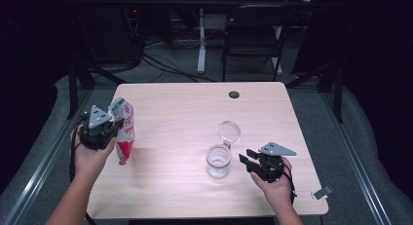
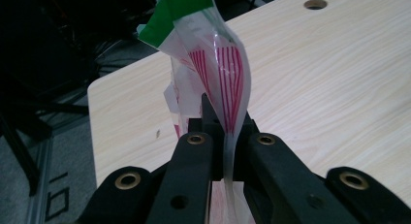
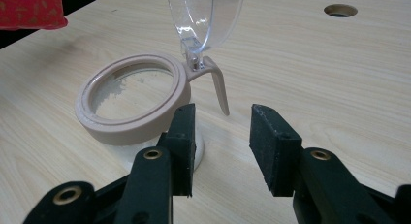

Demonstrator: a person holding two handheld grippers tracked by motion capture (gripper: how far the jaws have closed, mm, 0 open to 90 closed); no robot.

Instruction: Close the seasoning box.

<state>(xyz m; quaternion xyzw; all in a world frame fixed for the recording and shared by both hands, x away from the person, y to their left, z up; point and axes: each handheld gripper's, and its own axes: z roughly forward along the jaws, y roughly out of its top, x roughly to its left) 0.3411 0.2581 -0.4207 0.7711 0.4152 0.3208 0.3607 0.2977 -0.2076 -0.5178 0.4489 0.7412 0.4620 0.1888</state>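
Observation:
A red, white and green plastic bag [image 1: 124, 132] hangs lifted off the table at the left, and my left gripper [image 1: 116, 126] is shut on its thin edge. In the left gripper view both jaws pinch the bag [image 2: 220, 73] flat, with the gripper [image 2: 226, 134] pressed tight on it. A small clear jar [image 1: 218, 160] with a beige rim stands mid-table, its clear hinged lid [image 1: 229, 132] flipped up. My right gripper [image 1: 247, 159] rests just right of it, open. In the right gripper view the jar [image 3: 131, 100] sits beside the left jaw of the gripper [image 3: 223, 120], with the lid [image 3: 206, 15] above it.
The wooden table [image 1: 185, 108] has a cable hole [image 1: 234, 94] near its far edge. A small clip-like object [image 1: 322, 192] lies at the front right corner. A dark chair [image 1: 255, 35] and a desk leg stand beyond the table.

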